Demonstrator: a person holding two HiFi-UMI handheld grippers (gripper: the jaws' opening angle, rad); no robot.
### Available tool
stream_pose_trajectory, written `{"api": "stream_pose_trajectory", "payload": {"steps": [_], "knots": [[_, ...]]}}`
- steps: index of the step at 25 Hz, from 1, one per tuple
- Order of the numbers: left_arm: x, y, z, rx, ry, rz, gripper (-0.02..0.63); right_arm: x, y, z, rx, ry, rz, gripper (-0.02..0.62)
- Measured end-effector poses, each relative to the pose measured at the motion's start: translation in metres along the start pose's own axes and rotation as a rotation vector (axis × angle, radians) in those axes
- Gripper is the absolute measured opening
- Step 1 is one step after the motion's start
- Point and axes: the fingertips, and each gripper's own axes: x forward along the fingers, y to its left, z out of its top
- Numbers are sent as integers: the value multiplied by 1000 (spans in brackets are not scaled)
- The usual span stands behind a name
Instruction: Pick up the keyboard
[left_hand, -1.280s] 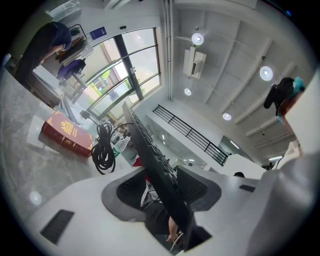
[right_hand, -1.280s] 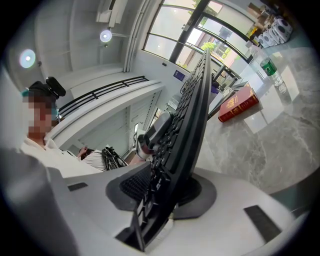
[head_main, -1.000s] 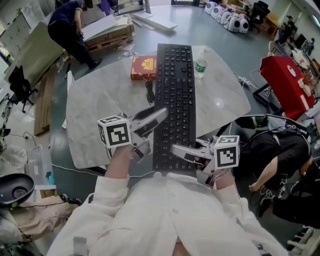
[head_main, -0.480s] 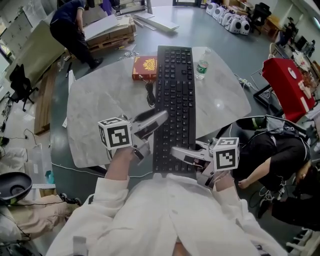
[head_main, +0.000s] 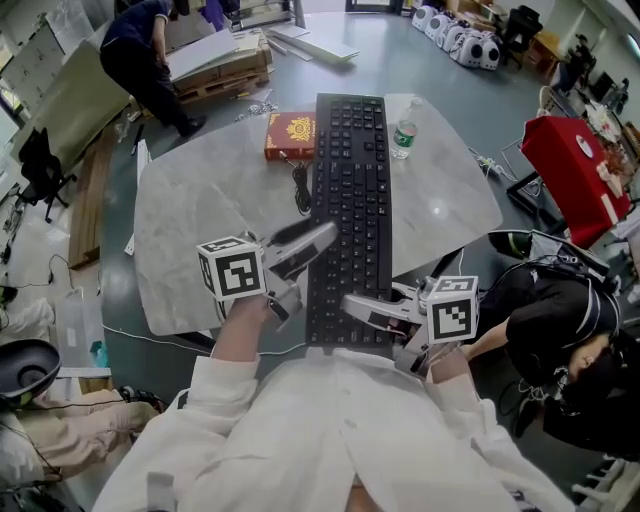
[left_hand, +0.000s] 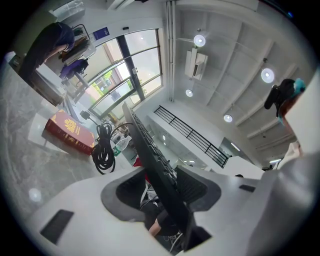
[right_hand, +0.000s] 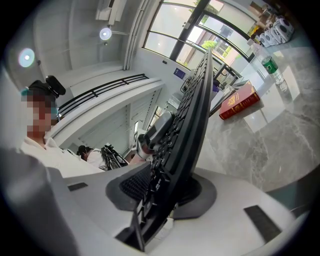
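A long black keyboard (head_main: 350, 190) is held above the marble table (head_main: 200, 220), its length running away from me. My left gripper (head_main: 318, 238) is shut on its left edge near the middle, and the left gripper view shows the keyboard (left_hand: 155, 165) edge-on between the pads (left_hand: 192, 187). My right gripper (head_main: 352, 303) is shut on the near right part of it. In the right gripper view the keyboard (right_hand: 187, 130) stands on edge between the jaws of that gripper (right_hand: 160, 192), keys facing left.
On the table lie a red book (head_main: 288, 135), a coiled black cable (head_main: 299, 187) and a small water bottle (head_main: 401, 137). One person (head_main: 140, 60) bends over boards at the back left. Another person (head_main: 560, 330) crouches at the lower right beside a red case (head_main: 575, 165).
Both grippers and the keyboard have kept still. The person at the lower right has shifted.
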Motion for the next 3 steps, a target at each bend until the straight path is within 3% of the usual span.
{"api": "stream_pose_trajectory", "payload": {"steps": [3], "knots": [[-1,-2,1,-1,-3,0,193,0,2,0,-3,4,-3,130]]}}
